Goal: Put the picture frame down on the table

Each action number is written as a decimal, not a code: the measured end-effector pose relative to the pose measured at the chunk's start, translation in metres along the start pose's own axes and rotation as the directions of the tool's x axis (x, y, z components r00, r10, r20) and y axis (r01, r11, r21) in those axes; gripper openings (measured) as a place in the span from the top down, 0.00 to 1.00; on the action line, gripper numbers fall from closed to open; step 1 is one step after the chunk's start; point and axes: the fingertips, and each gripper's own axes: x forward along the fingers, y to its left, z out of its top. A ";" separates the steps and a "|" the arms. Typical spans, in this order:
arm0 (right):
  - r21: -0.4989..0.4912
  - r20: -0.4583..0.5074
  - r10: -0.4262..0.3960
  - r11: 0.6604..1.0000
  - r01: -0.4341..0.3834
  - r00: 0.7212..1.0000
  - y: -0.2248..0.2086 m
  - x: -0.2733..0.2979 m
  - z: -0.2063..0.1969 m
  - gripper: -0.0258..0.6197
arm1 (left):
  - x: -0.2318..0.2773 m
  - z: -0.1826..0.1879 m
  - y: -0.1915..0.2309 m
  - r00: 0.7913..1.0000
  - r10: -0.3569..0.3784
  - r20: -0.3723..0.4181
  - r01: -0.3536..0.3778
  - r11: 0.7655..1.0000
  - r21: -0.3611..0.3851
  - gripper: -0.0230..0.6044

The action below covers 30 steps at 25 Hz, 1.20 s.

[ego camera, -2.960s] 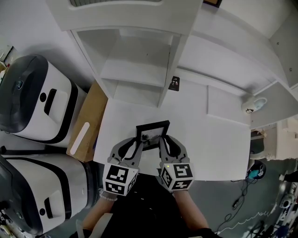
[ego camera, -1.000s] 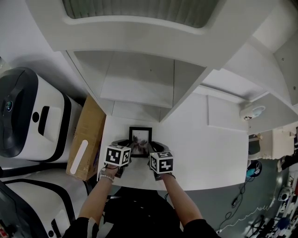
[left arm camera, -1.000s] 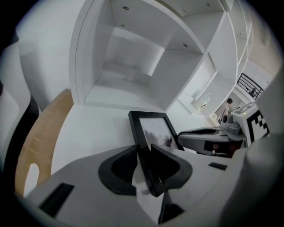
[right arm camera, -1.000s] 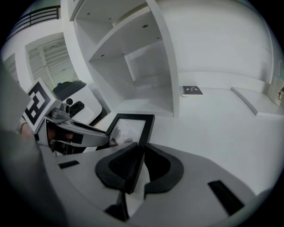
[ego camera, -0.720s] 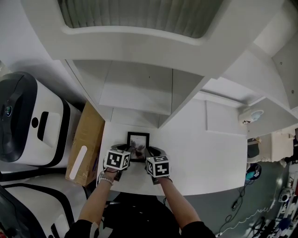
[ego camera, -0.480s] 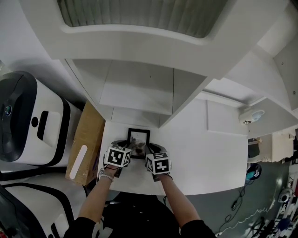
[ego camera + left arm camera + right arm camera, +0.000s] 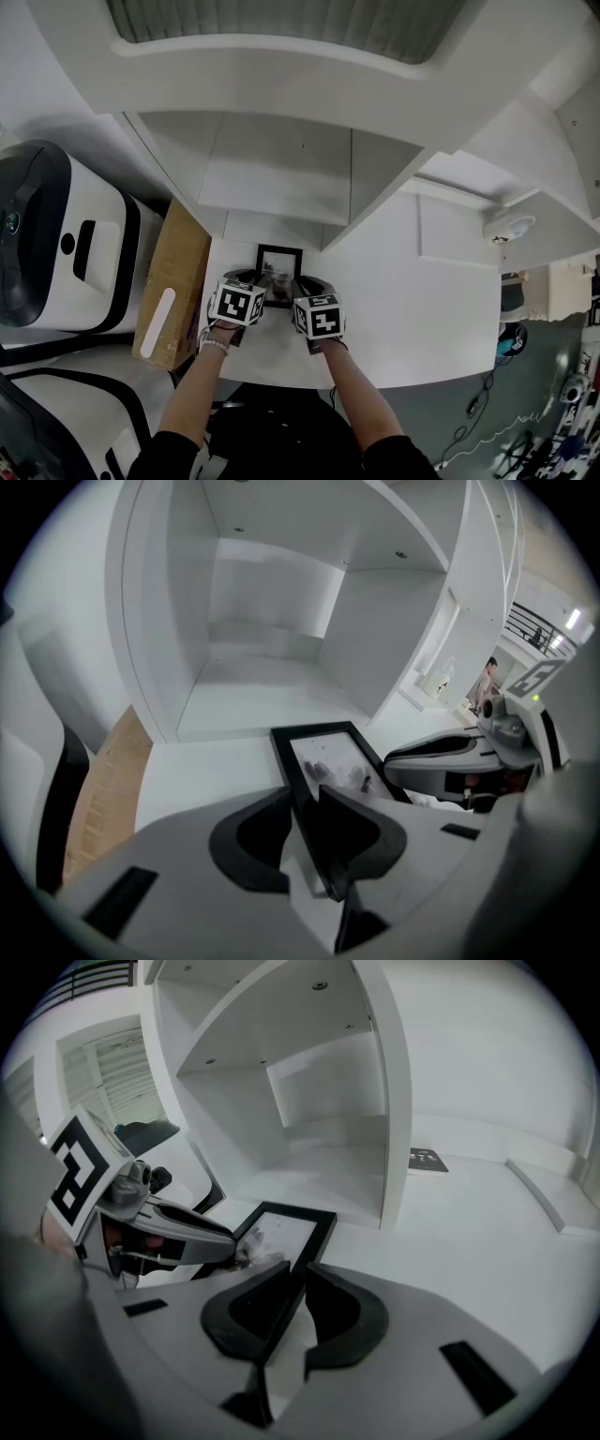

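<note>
Frame (image 7: 279,273) is pinched from both sides. Left hand-held gripper (image 7: 255,284) has its jaws clamped on the left rail, right hand-held gripper (image 7: 302,287) on the right rail. Both gripper views show black moulding filling the space between the jaws, no gap.

Location: near-left part of the bench (image 7: 422,309), just in front of the shelf unit (image 7: 281,169), glass up, long side running away from the person. It sits low and close to flat. Can't tell if the underside touches the bench yet.

My read: last bit of lowering, then release. To do it well:
- Bring both sides down level so no corner lands first.
- Far edge is near the foot of the shelf unit, so go straight down, no forward push.
- No twist between the two grips, since it's a glazed frame held by thin rails.
- Get the weight fully on the bench before letting go.
- Spread both pairs of jaws together, then back out toward the person so the pads don't drag it.

Pose: both forearms come in from the bottom of the head view, roughly parallel and converging slightly, wrists straight, marker cubes up. The grippers are side by side and near each other, tips toward the shelf unit, pitched down at the bench. Box (image 7: 173,272) left of the bench is clear of the left arm.
</note>
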 end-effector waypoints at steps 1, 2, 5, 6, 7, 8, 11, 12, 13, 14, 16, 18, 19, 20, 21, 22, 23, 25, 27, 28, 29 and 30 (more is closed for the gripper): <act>0.002 0.002 0.002 1.000 -0.002 1.000 0.000 0.000 0.000 0.87 | 0.000 0.000 0.000 1.000 -0.002 -0.001 0.002 1.000 0.003 0.82; 0.003 0.004 0.002 1.000 -0.002 1.000 0.000 0.000 0.000 0.87 | 0.000 0.000 0.000 1.000 -0.003 -0.001 0.003 1.000 0.006 0.82; -0.009 0.013 0.003 1.000 -0.003 1.000 0.001 0.001 0.000 0.87 | 0.001 0.002 0.000 1.000 -0.002 0.004 0.002 1.000 0.022 0.82; -0.020 0.020 0.003 1.000 -0.003 1.000 0.001 0.001 0.001 0.87 | 0.001 0.002 0.000 1.000 0.000 0.008 0.000 1.000 0.032 0.82; -0.030 0.026 0.002 1.000 -0.001 1.000 0.001 0.001 0.001 0.87 | 0.001 0.003 0.000 1.000 0.003 0.014 -0.004 0.999 0.042 0.82; -0.036 0.031 0.001 0.999 0.000 1.000 0.001 0.000 0.001 0.87 | 0.000 0.003 -0.001 1.000 0.007 0.018 -0.008 0.999 0.051 0.82; -0.035 0.046 0.007 0.999 -0.006 0.999 0.003 -0.002 0.003 0.87 | -0.002 0.003 -0.004 1.000 0.008 0.030 -0.010 0.998 0.063 0.82; -0.029 0.055 0.011 1.000 -0.009 0.998 0.004 -0.004 0.004 0.87 | -0.004 0.003 -0.005 0.999 0.004 0.037 -0.007 0.998 0.060 0.82; -0.021 0.067 0.012 1.000 -0.010 0.998 0.004 -0.007 0.005 0.87 | -0.007 0.003 -0.005 0.999 0.000 0.048 -0.002 0.999 0.054 0.82; -0.012 0.080 0.010 1.000 -0.009 0.997 0.004 -0.010 0.006 0.87 | -0.010 0.003 -0.005 0.998 -0.004 0.062 0.001 0.999 0.044 0.82; 0.003 0.105 0.005 1.000 -0.005 0.995 0.002 -0.016 0.007 0.87 | -0.019 0.004 -0.003 0.996 0.002 0.092 -0.004 1.000 0.023 0.82; 0.004 0.131 -0.002 1.000 0.002 0.991 0.002 -0.025 0.008 0.87 | -0.029 0.004 -0.001 0.992 0.026 0.122 -0.029 0.999 0.022 0.82; -0.001 0.150 -0.007 1.000 0.007 0.989 0.001 -0.030 0.009 0.87 | -0.034 0.004 0.000 0.990 0.040 0.138 -0.045 0.999 0.030 0.82; -0.007 0.171 -0.012 1.000 0.013 0.985 0.001 -0.035 0.011 0.87 | -0.040 0.005 0.000 0.986 0.056 0.155 -0.063 0.997 0.041 0.87; -0.014 0.192 -0.016 1.000 0.019 0.981 0.002 -0.041 0.013 0.87 | -0.045 0.006 0.000 0.982 0.069 0.174 -0.079 0.996 0.051 0.94; -0.020 0.212 -0.022 0.999 0.027 0.977 0.002 -0.048 0.016 0.87 | -0.050 0.008 -0.001 0.979 0.076 0.191 -0.089 0.994 0.058 0.96; -0.026 0.228 -0.031 0.999 0.038 0.973 0.001 -0.055 0.017 0.89 | -0.055 0.010 -0.005 0.975 0.075 0.208 -0.090 0.994 0.064 0.96; -0.036 0.254 -0.047 0.998 0.058 0.966 0.000 -0.070 0.018 0.96 | -0.064 0.014 -0.016 0.969 0.062 0.238 -0.083 0.994 0.078 0.96; -0.039 0.278 -0.051 0.997 0.064 0.959 0.001 -0.083 0.020 0.96 | -0.075 0.019 -0.026 0.962 0.051 0.268 -0.081 0.991 0.103 0.96; -0.042 0.287 -0.049 0.997 0.064 0.957 0.002 -0.089 0.022 0.96 | -0.081 0.022 -0.031 0.958 0.045 0.283 -0.082 0.990 0.119 0.96; -0.050 0.296 -0.047 0.997 0.064 0.954 0.003 -0.096 0.023 0.96 | -0.087 0.025 -0.036 0.954 0.040 0.298 -0.083 0.987 0.135 0.96; -0.060 0.306 -0.043 0.996 0.065 0.951 0.004 -0.102 0.024 0.96 | -0.093 0.028 -0.041 0.949 0.034 0.312 -0.084 0.985 0.148 0.96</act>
